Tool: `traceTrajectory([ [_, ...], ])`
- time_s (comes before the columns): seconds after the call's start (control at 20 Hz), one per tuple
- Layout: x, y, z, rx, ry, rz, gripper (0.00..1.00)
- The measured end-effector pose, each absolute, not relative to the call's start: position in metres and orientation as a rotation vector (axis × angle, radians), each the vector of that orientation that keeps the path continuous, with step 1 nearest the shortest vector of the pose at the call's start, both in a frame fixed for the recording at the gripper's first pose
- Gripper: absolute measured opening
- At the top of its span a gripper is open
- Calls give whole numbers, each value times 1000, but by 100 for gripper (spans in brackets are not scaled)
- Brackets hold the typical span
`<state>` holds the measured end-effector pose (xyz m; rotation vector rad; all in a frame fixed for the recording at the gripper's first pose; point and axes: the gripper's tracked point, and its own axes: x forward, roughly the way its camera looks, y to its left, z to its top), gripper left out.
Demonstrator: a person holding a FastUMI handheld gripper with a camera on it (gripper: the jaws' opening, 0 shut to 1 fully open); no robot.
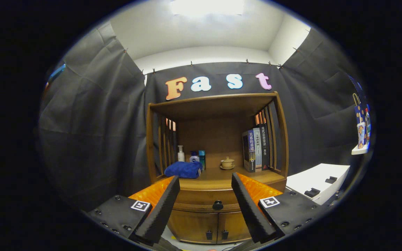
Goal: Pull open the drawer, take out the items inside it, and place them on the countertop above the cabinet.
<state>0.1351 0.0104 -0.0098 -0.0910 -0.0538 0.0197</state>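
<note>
- Currently the gripper [205,181] is seen with its two fingers spread wide apart, nothing clamped between them.
- A wooden cabinet [217,153] is seen straight ahead, against the black cloth wall.
- The drawer [208,205] is found just below the countertop, fully closed, its front framed between the two fingers.
- A dark round knob [217,205] is centred on the drawer front, beyond the fingertips and apart from them.
- The items inside the drawer are hidden, so what they are cannot be told.
- Two lower doors [205,227] with small dark handles are seen beneath the drawer, both shut.
- The countertop [218,176] above the drawer is already occupied in part.
- A blue cloth [183,169] is bunched at its left front, just past the left fingertip.
- A white pump bottle [180,153] and two smaller bottles [198,157] are stood behind the cloth.
- A small lidded cup on a saucer [227,162] is placed near the middle back.
- A row of upright books [255,149] is leaned at the right side of the shelf.
- A white box [318,181] is seen to the right of the cabinet, well apart from it.
</note>
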Motion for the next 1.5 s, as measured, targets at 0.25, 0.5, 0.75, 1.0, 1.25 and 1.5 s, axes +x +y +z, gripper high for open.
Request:
traceTrajectory([
  [0.25,212,3,-54,-87,14,11,98],
  [0.5,270,-22,-109,-109,81,-37,98],
  [0.75,304,-34,-164,-86,149,-75,99],
  [1.0,317,-41,-203,-107,206,-108,96],
  [1.25,326,-62,-227,-35,251,-164,72],
  [1.5,328,-63,-229,27,262,-164,55],
])
